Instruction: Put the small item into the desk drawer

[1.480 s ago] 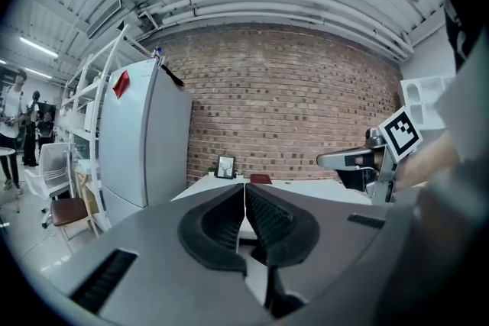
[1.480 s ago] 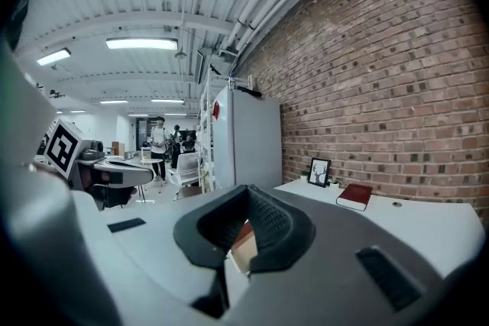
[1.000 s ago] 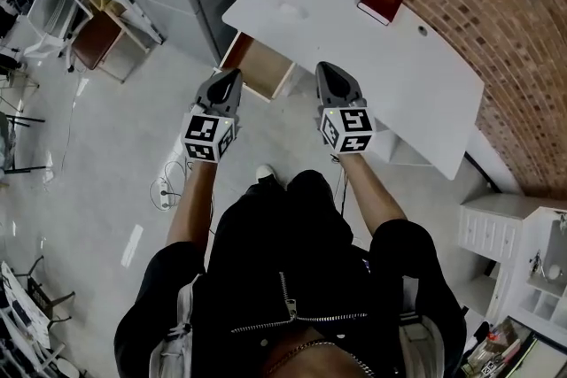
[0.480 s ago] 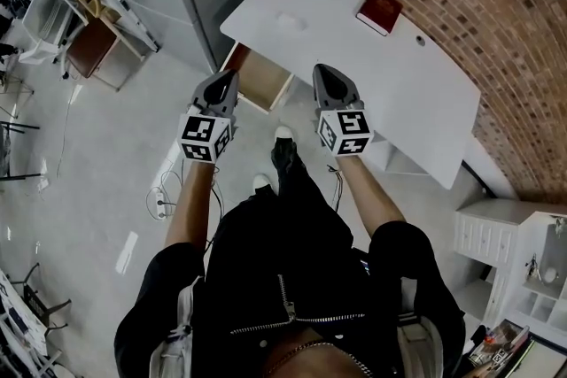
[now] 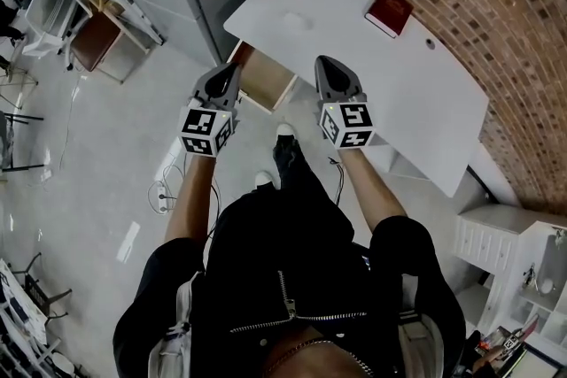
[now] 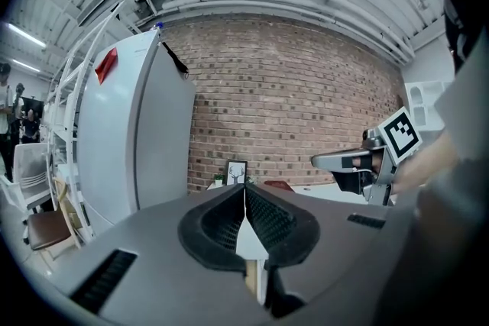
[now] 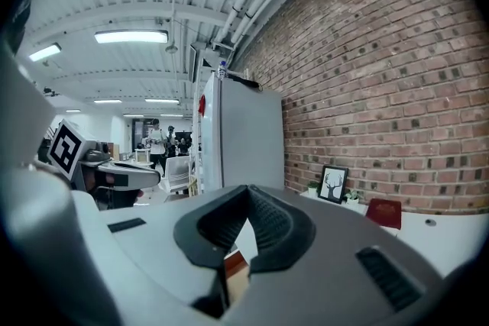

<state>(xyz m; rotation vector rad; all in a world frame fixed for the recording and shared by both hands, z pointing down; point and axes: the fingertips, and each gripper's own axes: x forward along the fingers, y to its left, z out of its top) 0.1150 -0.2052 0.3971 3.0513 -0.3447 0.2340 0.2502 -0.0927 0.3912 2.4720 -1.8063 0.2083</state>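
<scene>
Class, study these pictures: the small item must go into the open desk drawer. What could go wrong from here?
1. The left gripper and right gripper are both shut and empty; reaching without opening could shove the small pale item across the white desk.
2. The open wooden drawer juts towards the person's legs; a step forward might knock it.

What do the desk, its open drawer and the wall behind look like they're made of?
Desk: smooth matte white top with no grain showing, likely painted or laminated board.
Drawer: tan inside with a reddish-brown edge, probably wood or wood veneer.
Wall: red-brown bricks with pale mortar lines; whether solid brick or a facing can't be told.
</scene>
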